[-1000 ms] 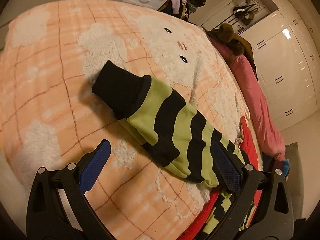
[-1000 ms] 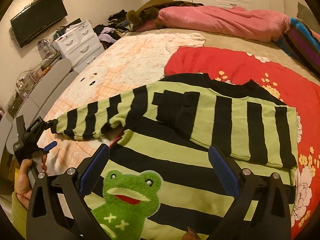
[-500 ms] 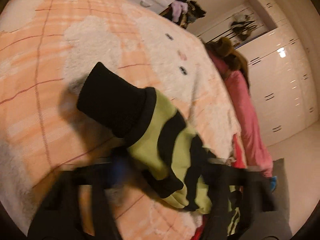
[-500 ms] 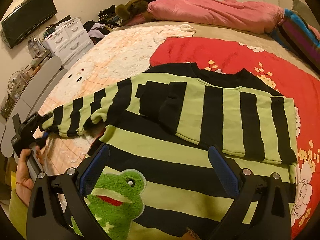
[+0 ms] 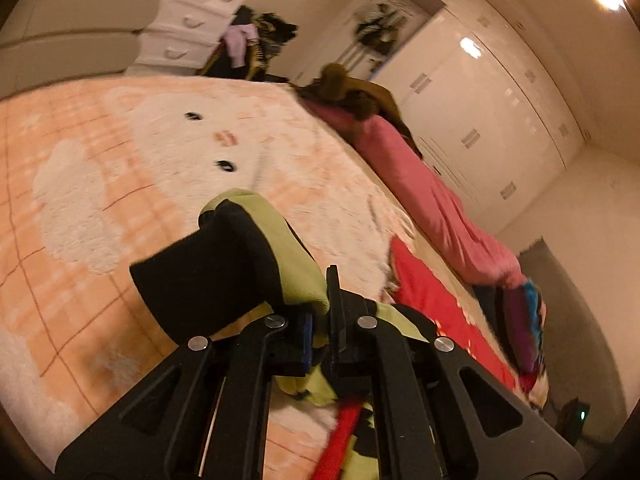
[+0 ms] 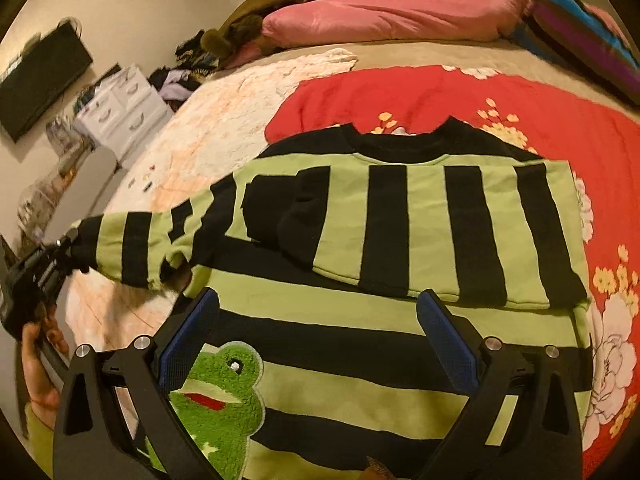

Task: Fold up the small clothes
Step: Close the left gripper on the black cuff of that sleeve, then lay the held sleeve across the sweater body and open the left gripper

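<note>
Left gripper [image 5: 320,332] jaws just pinched sleeve cuff [image 5: 208,276], lifted, right gripper [image 6: 316,344] jaws spread

A peach plaid blanket [image 5: 80,208] covers the bed beside a red floral blanket [image 6: 460,96]. A pink quilt [image 6: 392,16] lies along the far edge. White drawers [image 6: 120,108] stand below a wall-mounted television [image 6: 40,80].

Sweater [image 6: 400,216]: lime-green and black stripes, black cuff [image 5: 208,272], green frog patch [image 6: 216,404]. Blanket [image 5: 100,184]: peach check with white patches. Spread [image 6: 520,100]: red, floral. Quilt [image 6: 384,12]: pink.
</note>
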`<state>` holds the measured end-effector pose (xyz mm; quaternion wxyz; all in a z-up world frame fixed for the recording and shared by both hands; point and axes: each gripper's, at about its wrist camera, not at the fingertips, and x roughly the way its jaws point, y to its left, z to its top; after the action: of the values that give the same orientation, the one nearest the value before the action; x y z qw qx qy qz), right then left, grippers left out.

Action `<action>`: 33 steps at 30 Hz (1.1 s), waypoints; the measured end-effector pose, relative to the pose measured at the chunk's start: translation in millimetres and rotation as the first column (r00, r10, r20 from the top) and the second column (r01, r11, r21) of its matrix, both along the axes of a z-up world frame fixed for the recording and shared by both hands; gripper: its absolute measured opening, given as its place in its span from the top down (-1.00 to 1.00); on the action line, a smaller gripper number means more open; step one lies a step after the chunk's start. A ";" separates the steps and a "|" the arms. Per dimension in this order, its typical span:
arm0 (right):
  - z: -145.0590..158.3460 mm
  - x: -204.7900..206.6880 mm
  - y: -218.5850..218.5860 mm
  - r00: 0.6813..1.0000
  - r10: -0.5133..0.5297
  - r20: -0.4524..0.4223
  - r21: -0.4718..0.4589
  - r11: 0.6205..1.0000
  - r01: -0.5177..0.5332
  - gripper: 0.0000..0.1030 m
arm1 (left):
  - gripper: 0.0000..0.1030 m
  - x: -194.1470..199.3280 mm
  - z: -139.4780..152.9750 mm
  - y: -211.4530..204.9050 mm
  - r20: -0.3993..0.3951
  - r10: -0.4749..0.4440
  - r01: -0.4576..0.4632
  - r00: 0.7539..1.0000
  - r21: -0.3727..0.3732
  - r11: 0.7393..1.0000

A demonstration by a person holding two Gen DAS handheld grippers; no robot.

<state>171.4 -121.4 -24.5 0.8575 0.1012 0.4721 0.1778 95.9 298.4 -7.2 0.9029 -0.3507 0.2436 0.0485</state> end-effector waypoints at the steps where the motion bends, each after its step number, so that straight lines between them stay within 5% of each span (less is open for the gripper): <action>1: 0.6 0.3 -5.2 1.000 -0.009 -0.002 0.014 1.000 0.009 -0.92 | 0.99 -0.3 5.8 -9.7 0.001 -0.019 0.019 1.000 0.015 1.000; 6: 5.6 0.7 -42.1 0.998 -0.056 -0.010 0.072 0.996 0.057 -0.92 | 0.99 5.1 24.1 -62.0 -0.016 -0.105 0.106 0.994 0.084 0.991; 16: 21.7 -7.2 -148.2 0.973 -0.232 0.009 0.174 0.958 0.227 -0.92 | 0.99 30.0 38.4 -171.3 -0.063 -0.226 0.232 0.972 0.102 0.967; 27: 21.1 -21.1 -228.4 0.921 -0.388 0.032 0.176 0.909 0.377 -0.92 | 0.99 63.7 56.1 -273.8 -0.092 -0.383 0.393 0.919 0.168 0.904; 33: 17.2 -26.5 -253.7 0.904 -0.427 0.017 0.196 0.888 0.416 -0.92 | 0.99 91.0 42.6 -339.5 -0.167 -0.473 0.499 0.865 0.194 0.844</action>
<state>144.8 -375.0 -7.3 0.8759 0.2764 0.3941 0.0342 186.9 -41.2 35.3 0.9049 -0.1669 0.3676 -0.1345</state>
